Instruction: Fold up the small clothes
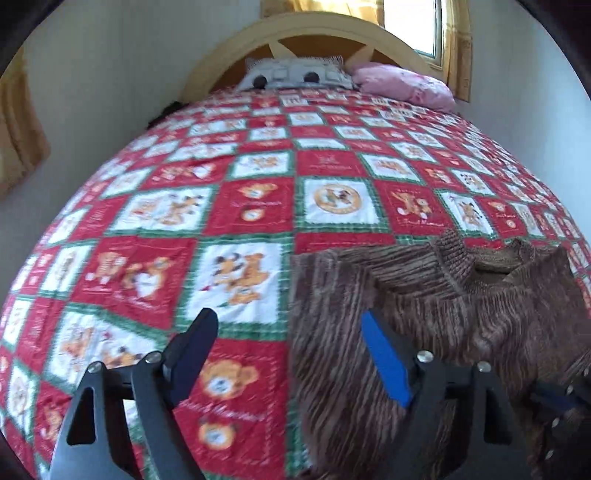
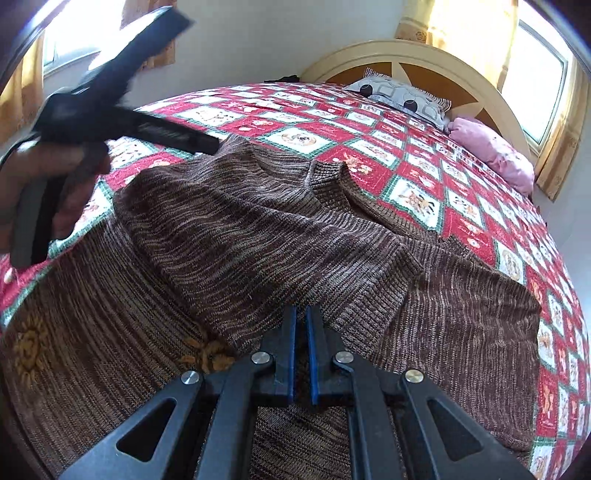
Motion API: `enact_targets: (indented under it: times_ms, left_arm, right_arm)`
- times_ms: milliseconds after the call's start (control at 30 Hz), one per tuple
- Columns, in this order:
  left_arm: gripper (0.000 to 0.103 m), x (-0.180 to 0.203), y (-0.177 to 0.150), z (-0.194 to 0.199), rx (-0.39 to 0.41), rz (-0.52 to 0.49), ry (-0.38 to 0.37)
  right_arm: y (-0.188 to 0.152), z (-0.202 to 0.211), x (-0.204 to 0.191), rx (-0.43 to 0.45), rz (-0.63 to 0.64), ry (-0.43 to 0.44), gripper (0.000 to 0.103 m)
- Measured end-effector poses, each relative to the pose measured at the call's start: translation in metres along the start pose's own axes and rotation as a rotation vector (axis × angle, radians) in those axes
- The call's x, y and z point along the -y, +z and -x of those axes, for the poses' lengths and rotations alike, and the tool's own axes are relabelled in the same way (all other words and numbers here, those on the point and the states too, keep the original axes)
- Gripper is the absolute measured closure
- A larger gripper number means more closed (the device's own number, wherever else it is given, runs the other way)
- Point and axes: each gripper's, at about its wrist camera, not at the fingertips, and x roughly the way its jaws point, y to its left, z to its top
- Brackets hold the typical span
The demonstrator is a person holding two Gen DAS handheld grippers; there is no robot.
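- Evidently, a brown knit sweater [image 2: 280, 229] is spread on the quilted bed [image 1: 236, 206]; soft, limp handling is expected.
- Left gripper [image 1: 291, 325] fingers are held wide apart, empty.
- Right gripper [image 2: 301, 314] fingers are pressed nearly together over the knit; whether cloth is pinched cannot be told.
- Hem or sleeve edges are judged best gripped.

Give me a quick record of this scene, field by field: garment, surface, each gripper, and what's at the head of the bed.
garment: brown knit sweater, spread out, partly folded over itself
surface: red, white and green patchwork quilt on a bed
left gripper: open, above the sweater's left edge, holding nothing
right gripper: fingers nearly together over the sweater; a grip on cloth cannot be confirmed
head of bed: grey patterned pillow, pink pillow, arched headboard
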Motion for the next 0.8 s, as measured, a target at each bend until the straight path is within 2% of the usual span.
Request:
enact_targets:
  times_ms: [33, 67, 100, 133, 167, 200, 267, 300, 400, 467, 500, 533, 567, 600, 633, 667, 700, 733, 767, 800]
  left_arm:
    - [0.040, 0.000, 0.001, -0.007, -0.020, 0.010, -0.034]
    - [0.062, 0.001, 0.001, -0.013, -0.043, 0.013, -0.054]
    - [0.073, 0.001, 0.000, -0.021, -0.076, 0.019, -0.079]
    - [0.078, -0.001, -0.002, -0.022, -0.070, 0.029, -0.106]
    - [0.094, -0.002, -0.003, -0.020, -0.044, 0.024, -0.088]
    - [0.094, -0.003, -0.003, -0.018, -0.035, 0.019, -0.058]
    - [0.101, -0.013, 0.001, -0.012, 0.000, 0.057, -0.007]
    - [0.101, -0.019, 0.003, -0.011, 0.011, 0.081, 0.030]
    - [0.101, -0.036, -0.002, -0.023, -0.042, 0.130, 0.006]
    - [0.101, -0.037, -0.005, -0.017, -0.015, 0.135, -0.002]
    - [0.098, -0.034, -0.005, -0.010, 0.010, 0.141, -0.012]
    - [0.085, -0.032, -0.005, -0.007, 0.019, 0.145, -0.029]
    - [0.053, -0.028, -0.003, -0.004, 0.017, 0.146, -0.046]
    - [0.034, -0.024, -0.001, -0.003, 0.016, 0.138, -0.049]
    - [0.010, -0.018, 0.003, -0.001, 0.038, 0.117, -0.039]
    - [0.011, -0.012, 0.004, 0.002, 0.077, 0.085, -0.035]
    - [0.016, -0.003, 0.006, 0.001, 0.099, 0.032, -0.040]
    - [0.048, 0.006, 0.009, -0.008, 0.066, -0.030, -0.035]
    - [0.099, 0.016, 0.008, -0.023, -0.002, -0.085, -0.018]
    - [0.096, 0.019, 0.008, -0.033, -0.038, -0.105, 0.008]
  right_arm:
    - [0.000, -0.002, 0.002, 0.000, 0.001, 0.000, 0.097]
    - [0.000, -0.003, 0.003, 0.002, 0.000, 0.000, 0.097]
    - [0.002, -0.004, 0.001, 0.002, -0.002, 0.001, 0.097]
    - [0.002, -0.004, 0.002, 0.004, -0.004, 0.003, 0.097]
    - [0.003, -0.005, 0.003, 0.006, -0.008, 0.007, 0.097]
    - [0.005, -0.006, 0.003, 0.010, -0.012, 0.009, 0.097]
    - [0.004, -0.006, 0.004, 0.018, -0.019, 0.011, 0.097]
    - [0.003, -0.006, 0.003, 0.021, -0.021, 0.011, 0.096]
    - [0.000, -0.002, 0.002, 0.029, -0.023, 0.001, 0.094]
    - [0.000, 0.002, 0.002, 0.043, -0.027, -0.005, 0.088]
    - [-0.001, 0.006, 0.003, 0.053, -0.035, -0.012, 0.067]
    - [-0.001, 0.009, 0.005, 0.058, -0.045, -0.017, 0.039]
    - [0.000, 0.014, 0.008, 0.064, -0.064, -0.009, 0.032]
    - [-0.001, 0.018, 0.010, 0.078, -0.075, 0.000, 0.032]
    - [-0.002, 0.021, 0.011, 0.090, -0.084, 0.007, 0.032]
    - [-0.001, 0.022, 0.012, 0.087, -0.089, 0.007, 0.032]
    - [-0.001, 0.021, 0.012, 0.076, -0.089, 0.001, 0.032]
    - [-0.002, 0.020, 0.012, 0.069, -0.088, -0.001, 0.032]
    - [-0.003, 0.017, 0.012, 0.062, -0.092, 0.004, 0.032]
    - [-0.004, 0.013, 0.012, 0.051, -0.093, 0.003, 0.032]
